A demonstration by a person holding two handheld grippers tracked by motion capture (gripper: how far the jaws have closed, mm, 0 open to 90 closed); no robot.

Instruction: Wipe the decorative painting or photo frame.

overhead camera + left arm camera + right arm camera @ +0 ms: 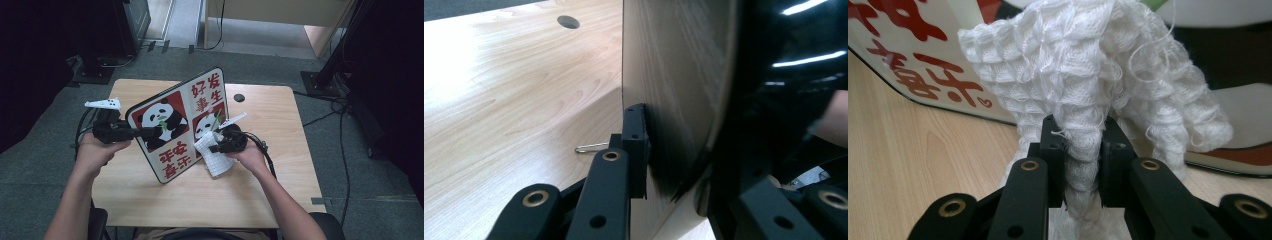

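Left hand-held gripper [150, 132] is clamped on the left edge of the panda board [175, 125], one jaw on the wooden back, the other on the glossy printed face; the left gripper view shows the jaws nearly together with just the board's thickness between them. The board stands tilted on its lower edge on the tabletop [280, 130], printed side facing the person, propped up by that grip. Right hand-held gripper [216, 148] is clenched on a white waffle-weave cloth [212, 152]; in the right gripper view the jaws pinch a bunched fold of cloth [1088, 100], narrow gap, fabric spilling above and to both sides. The cloth is pressed against the board's face near its lower right part, by the smaller panda picture. Its loose end hangs down toward the tabletop.
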